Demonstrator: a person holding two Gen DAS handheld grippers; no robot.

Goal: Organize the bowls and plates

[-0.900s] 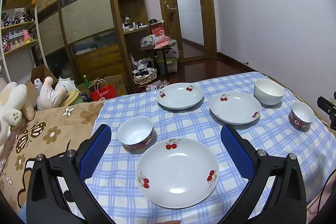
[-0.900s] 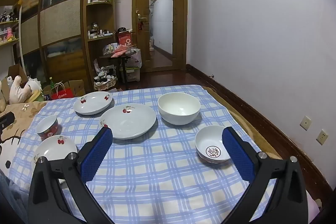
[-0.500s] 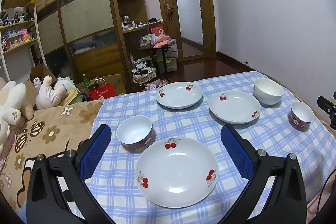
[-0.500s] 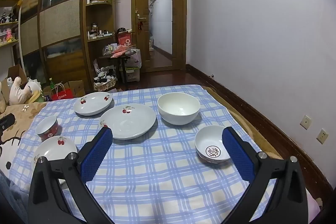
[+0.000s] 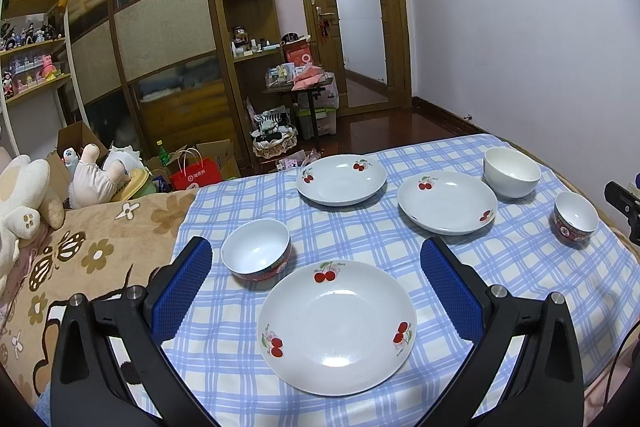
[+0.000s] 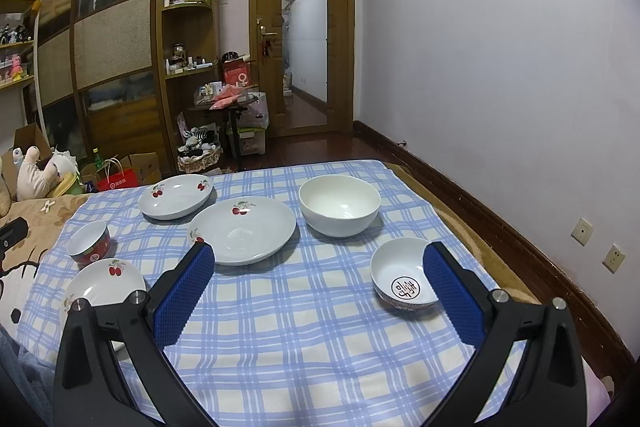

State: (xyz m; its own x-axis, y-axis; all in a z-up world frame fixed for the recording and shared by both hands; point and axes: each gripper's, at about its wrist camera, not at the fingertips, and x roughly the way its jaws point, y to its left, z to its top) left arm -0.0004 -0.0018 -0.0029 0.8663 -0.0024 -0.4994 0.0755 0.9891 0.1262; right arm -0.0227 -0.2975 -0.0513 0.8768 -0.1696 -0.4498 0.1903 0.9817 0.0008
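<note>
Plates and bowls are sitting scattered on the checked cloth (image 5: pixel 360 227); I am holding both grippers spread wide and empty, the left gripper (image 5: pixel 316 287) framing the nearest cherry plate (image 5: pixel 336 327), which I am judging best taken by its rim, the right gripper (image 6: pixel 318 291) beside the small bowl (image 6: pixel 404 279).

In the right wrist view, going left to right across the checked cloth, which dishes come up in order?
Small red bowl → far cherry plate → middle cherry plate → large white bowl → small bowl with a black emblem inside.
</note>
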